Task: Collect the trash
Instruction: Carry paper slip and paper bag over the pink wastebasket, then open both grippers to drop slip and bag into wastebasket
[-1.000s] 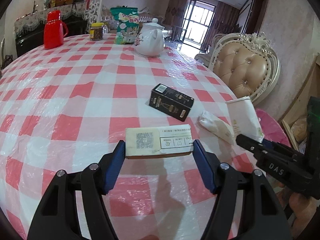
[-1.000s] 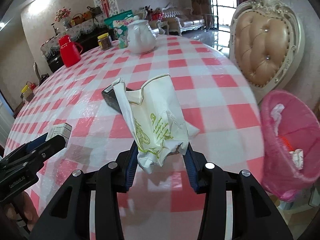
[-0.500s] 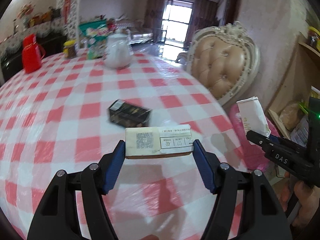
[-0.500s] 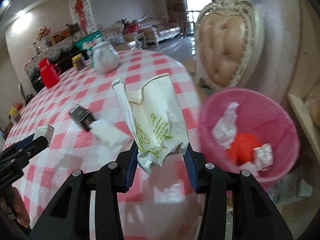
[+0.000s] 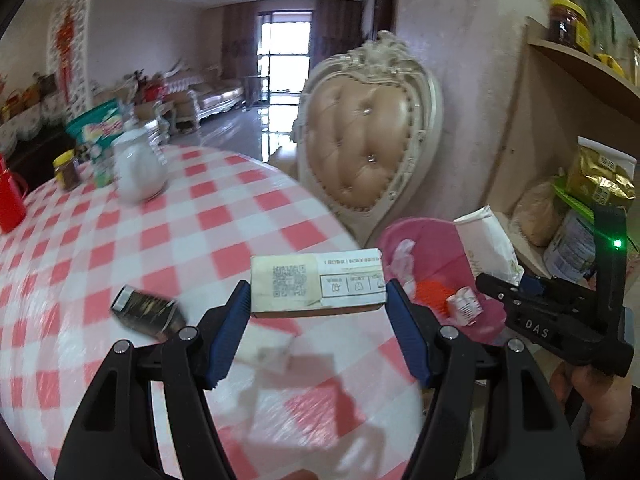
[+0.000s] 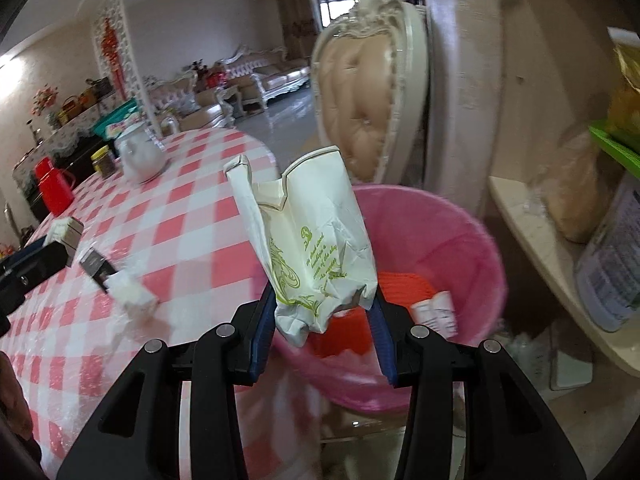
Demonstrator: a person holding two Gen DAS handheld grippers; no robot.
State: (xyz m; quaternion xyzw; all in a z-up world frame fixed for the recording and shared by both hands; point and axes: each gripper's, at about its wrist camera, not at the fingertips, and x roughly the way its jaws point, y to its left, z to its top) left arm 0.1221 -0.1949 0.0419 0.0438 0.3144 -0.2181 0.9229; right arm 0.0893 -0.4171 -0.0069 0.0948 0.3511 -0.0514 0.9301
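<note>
the left gripper clamps a flat white carton with a qr code crosswise between its blue pads, held off the checked tablecloth. just left of its fingers lies a black box, blurred, perhaps a cigarette pack. ahead and to the right stands the pink trash bin. the right gripper pinches a crumpled cream paper bag with green print by its lower end, the bag standing upright in front of the bin's mouth, over its near rim. a tufted chair stands beyond.
</note>
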